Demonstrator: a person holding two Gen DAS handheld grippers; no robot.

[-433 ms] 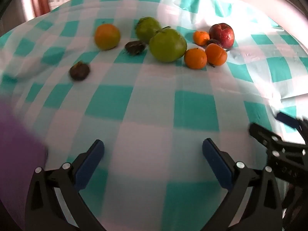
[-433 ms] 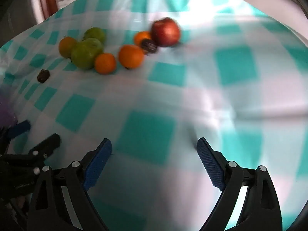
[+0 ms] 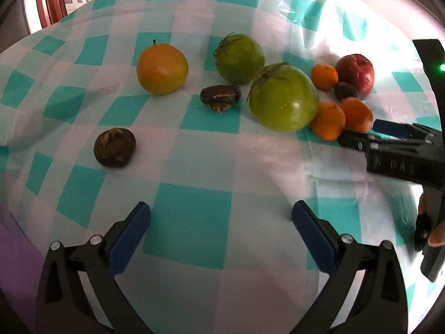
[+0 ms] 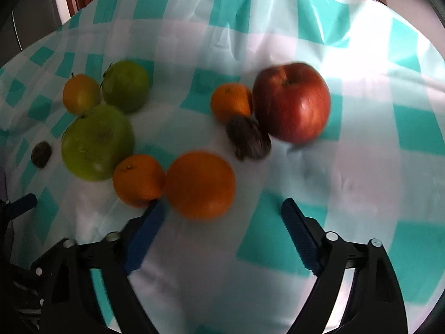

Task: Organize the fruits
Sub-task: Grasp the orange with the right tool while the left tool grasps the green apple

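On the teal-and-white checked cloth [image 3: 194, 217] lie a yellow-orange fruit [image 3: 162, 68], two green fruits [image 3: 239, 58] [image 3: 283, 101], three small oranges, a red apple [image 3: 356, 73] and three dark brown fruits, one apart at the left [image 3: 114, 147]. My left gripper [image 3: 221, 222] is open and empty, well short of the fruits. My right gripper [image 4: 222, 217] is open too, and the nearest orange [image 4: 199, 185] lies just beyond its fingertips, with a second orange [image 4: 138, 179] at the left finger. Behind them are the apple [image 4: 292, 101] and a dark fruit [image 4: 248, 137]. In the left wrist view the right gripper [image 3: 358, 135] reaches in beside the oranges.
A wooden chair [image 3: 52, 5] stands past the table's far left edge. Something purple [image 3: 11, 250] blurs the lower left corner. A hand [image 3: 436, 233] holds the right gripper's handle. Bare cloth lies in front of the fruits and to the right of the apple.
Both grippers have moved forward toward the fruits. The right one has come up to the nearest oranges, and in the left wrist view it has slid in from the right edge.
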